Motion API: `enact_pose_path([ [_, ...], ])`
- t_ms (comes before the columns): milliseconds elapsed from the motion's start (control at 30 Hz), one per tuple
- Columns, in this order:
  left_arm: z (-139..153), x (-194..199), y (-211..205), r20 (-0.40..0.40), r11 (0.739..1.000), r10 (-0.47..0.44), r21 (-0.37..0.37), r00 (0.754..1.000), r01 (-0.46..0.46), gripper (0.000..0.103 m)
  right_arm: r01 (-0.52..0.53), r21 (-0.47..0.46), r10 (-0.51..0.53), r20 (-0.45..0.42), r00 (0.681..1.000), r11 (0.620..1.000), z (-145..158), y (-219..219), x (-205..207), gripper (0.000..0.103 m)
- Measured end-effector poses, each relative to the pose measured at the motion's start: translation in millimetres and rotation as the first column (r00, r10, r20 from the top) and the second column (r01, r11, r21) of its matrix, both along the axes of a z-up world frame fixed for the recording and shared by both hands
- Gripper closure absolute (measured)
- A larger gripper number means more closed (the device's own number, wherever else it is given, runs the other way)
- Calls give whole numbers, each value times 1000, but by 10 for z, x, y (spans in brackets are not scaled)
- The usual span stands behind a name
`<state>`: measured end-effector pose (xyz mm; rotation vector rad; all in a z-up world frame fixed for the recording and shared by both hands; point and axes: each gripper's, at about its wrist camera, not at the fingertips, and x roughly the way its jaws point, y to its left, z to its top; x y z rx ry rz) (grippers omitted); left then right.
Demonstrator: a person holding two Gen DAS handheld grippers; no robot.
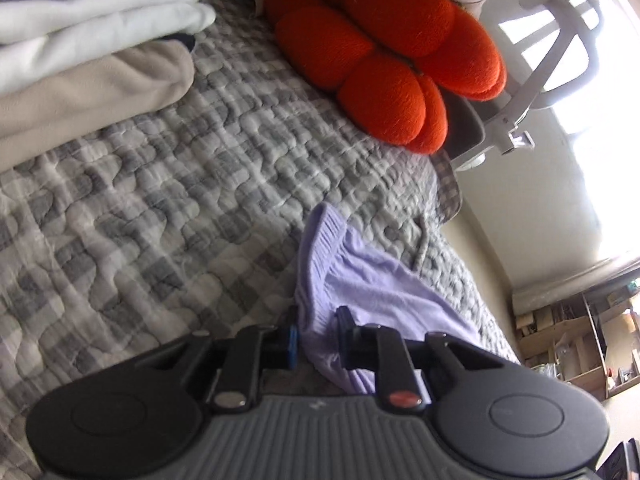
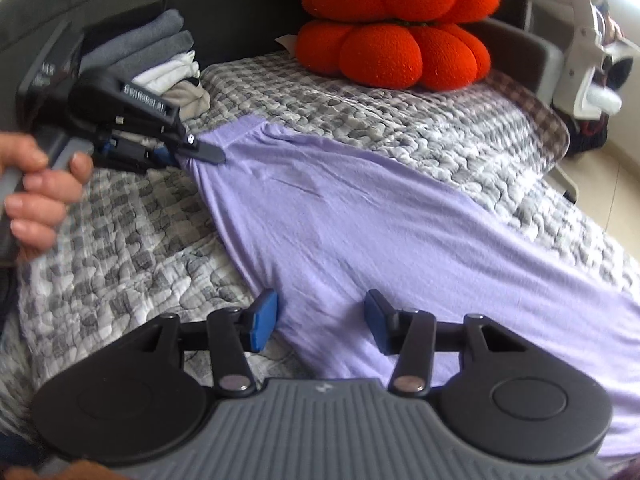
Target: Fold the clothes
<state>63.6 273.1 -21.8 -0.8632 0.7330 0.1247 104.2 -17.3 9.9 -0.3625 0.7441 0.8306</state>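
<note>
So the lavender garment [image 2: 360, 216] is spread out diagonally across the bed's grey checked quilt [image 2: 132, 248], with its ribbed hem end up toward the far left. The left claw [image 2: 192, 148] is pinching that ribbed corner, fingers pressed together on the fabric, and you can see the person's hand [image 2: 38, 196] wrapped around its handle at the left edge of the right wrist view. From the left wrist view the same cloth bunches up right between the pads. The right claw [image 2: 322, 320] is spread wide, hovering low over the near edge of the garment with its blue pads [image 2: 264, 316] either side of the fabric, not gripping anything.

Stuff around: a stack of folded clothes [image 1: 92, 52] in white, beige and grey sits on the quilt at the far left, just beyond the left claw. A big orange pumpkin-shaped cushion [image 2: 396, 48] sits at the head of the bed, well apart from the garment. A white chair frame [image 1: 548, 60] stands off the bed's far right side, with cluttered shelves [image 1: 576, 344] near the floor.
</note>
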Motion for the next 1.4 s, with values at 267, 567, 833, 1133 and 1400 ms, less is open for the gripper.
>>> enact_pose_path([
  [267,-79,-20,46,-16,999,1,-41,1000,-2,83,21,17,-20,-49,999,1000,-2,-104,38,52],
  [567,-51,25,-29,-19,1000,7,5,1000,-7,83,49,15,-48,-91,995,999,-2,-218,55,50],
  [833,-44,38,-59,-17,1000,12,28,1000,-12,83,59,18,-58,-62,996,998,42,-280,1,50],
  [1133,-52,24,-40,-16,1000,15,17,1000,-15,82,202,37,-197,-121,973,979,1,-443,227,49],
  [1400,-35,11,-35,-7,1000,25,15,1000,-24,81,184,20,-181,-105,978,983,-12,-433,198,47],
])
